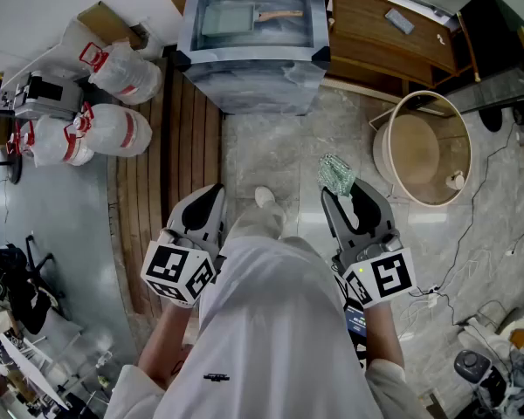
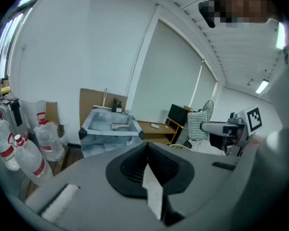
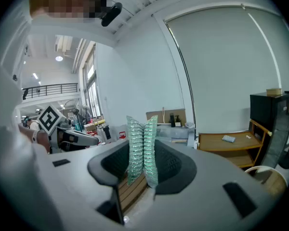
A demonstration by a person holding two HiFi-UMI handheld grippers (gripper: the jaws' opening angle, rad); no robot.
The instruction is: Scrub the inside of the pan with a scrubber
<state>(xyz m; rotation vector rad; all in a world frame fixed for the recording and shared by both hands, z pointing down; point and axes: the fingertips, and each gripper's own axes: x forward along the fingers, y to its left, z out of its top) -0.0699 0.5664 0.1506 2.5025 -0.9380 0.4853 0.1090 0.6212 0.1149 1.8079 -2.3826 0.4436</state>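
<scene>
Head view looks straight down the person's front to both grippers, held low and side by side, well short of the basin (image 1: 249, 53). Scrubbing has not begun, and I judge this to be the approach.

The pan (image 1: 222, 20), a small rectangular one, lies flat inside the basin with its open face up. Its long axis runs across the basin from side to side. Its wooden handle (image 1: 280, 14) points toward the basin's right wall, the side where the wooden table (image 1: 377, 40) stands. That puts the handle on the right gripper's side, though the free tool is the left one.

The right gripper (image 1: 346, 197) has its fingers pinching a green mesh scrubber (image 1: 335, 174). The right gripper view shows the scrubber folded double and standing upright between them, with much of it poking out past the tips toward the basin. Held that way, the free end can presumably be pressed on the pan's floor without the fingers touching metal.

The left gripper (image 1: 208, 202) carries nothing: its own view shows the fingers pressed together along a single seam with no thing in it. Empty as it is, it could steady the pan by the handle or the rim. Large water bottles (image 1: 113, 129) lie on the floor to the left of the basin, clear of the way in.
</scene>
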